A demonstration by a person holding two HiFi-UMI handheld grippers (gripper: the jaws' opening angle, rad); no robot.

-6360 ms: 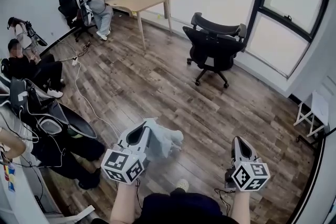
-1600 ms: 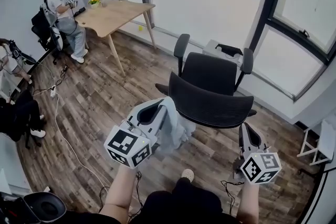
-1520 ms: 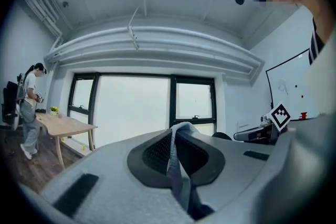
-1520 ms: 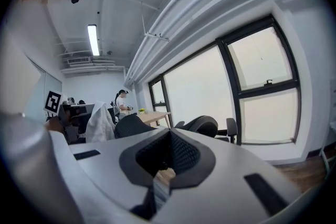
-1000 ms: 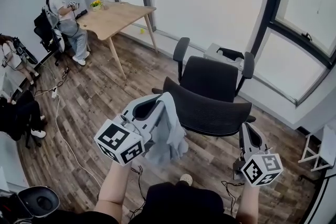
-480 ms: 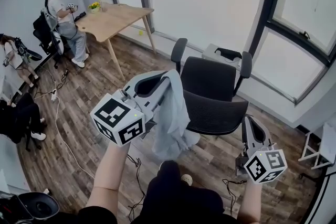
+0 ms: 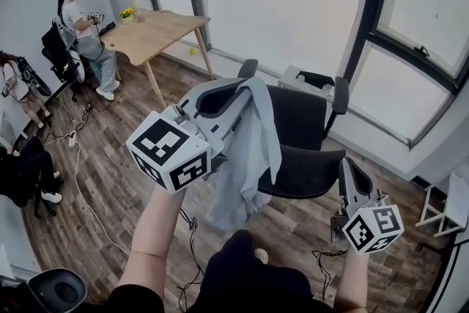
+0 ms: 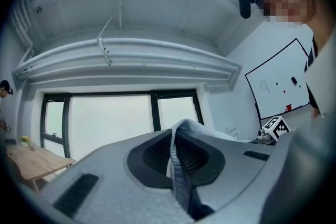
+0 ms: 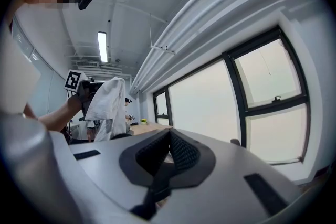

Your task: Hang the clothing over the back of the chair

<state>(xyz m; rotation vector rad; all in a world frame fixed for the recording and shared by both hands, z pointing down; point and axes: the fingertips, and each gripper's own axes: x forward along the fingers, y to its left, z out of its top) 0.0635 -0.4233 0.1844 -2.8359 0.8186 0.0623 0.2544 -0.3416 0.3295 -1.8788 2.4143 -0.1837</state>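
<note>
Since a second ago, the left claw (image 7: 242,89) has been rising. The clothing (image 7: 250,146) is now hanging long and loose from it instead of bunching low in front of the person's legs. Judgement: this lift is giving the garment the height it needs to be carried over the chair back (image 7: 309,171). The draping itself is not yet done.

Nearest: the left claw is clamping tight on a fold of the pale grey-blue clothing, with cloth running up between the pads and spilling over the tip. The hem is dangling by the left end of the chair back; touching or not, cannot tell. The right claw (image 7: 347,167) is waiting lower, at the right end of the chair back, jaws pressed together and gripping nothing.

Farther: the black chair (image 7: 297,117) is facing away, its seat and armrests lying beyond the mesh back. Beyond it, a wooden counter (image 7: 160,29) is carrying a small yellow plant (image 7: 128,12), and a person (image 7: 82,18) is sitting beside it.

Writing: only the square black-and-white markers (image 7: 172,152) on the claws' cubes are showing. No brand or legible text; marks on a wall board (image 8: 275,86) are too small to read.
</note>
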